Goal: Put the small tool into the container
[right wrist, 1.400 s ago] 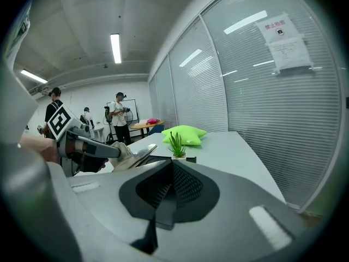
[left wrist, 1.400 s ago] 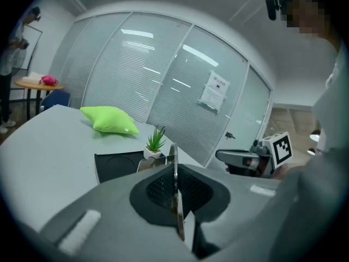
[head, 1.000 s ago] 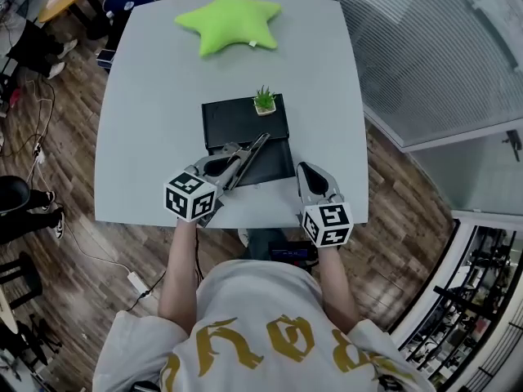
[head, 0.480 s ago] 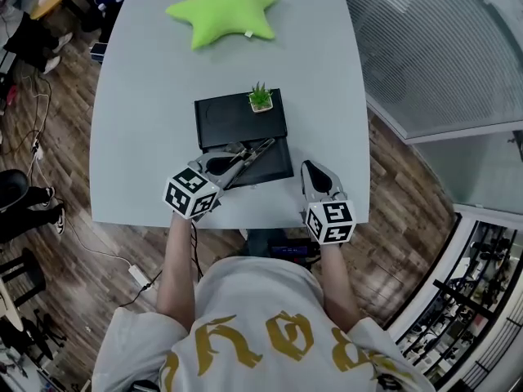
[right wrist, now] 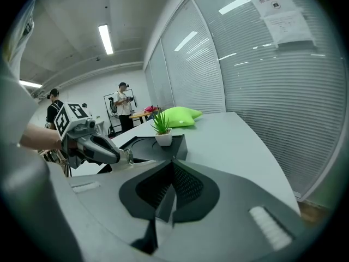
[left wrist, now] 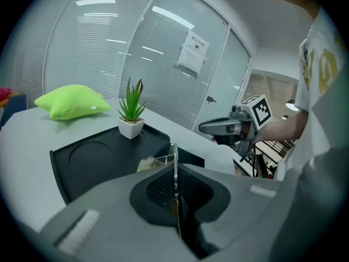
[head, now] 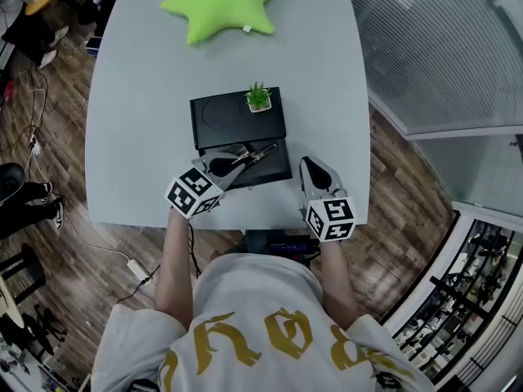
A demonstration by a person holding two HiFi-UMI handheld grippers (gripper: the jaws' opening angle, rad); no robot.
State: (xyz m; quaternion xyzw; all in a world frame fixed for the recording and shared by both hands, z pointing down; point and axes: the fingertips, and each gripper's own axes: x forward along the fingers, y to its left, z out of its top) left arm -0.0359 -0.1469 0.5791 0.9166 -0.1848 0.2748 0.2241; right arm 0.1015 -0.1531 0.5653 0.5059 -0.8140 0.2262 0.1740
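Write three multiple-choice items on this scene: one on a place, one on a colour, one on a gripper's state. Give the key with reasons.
1. Where does the small potted plant stand?
A. on the far right corner of the black tray
B. on the wooden floor
C. at the table's near left edge

2. What colour is the star-shaped cushion?
A. red
B. green
C. blue

3. What is the state of the left gripper?
A. open and empty
B. shut on a thin metal tool
C. shut on a pencil

Key:
1 A: the head view shows the pot on the tray's far right corner.
2 B: it is bright green in all three views.
3 B: the left gripper view shows the jaws closed on the tool's thin metal edge.
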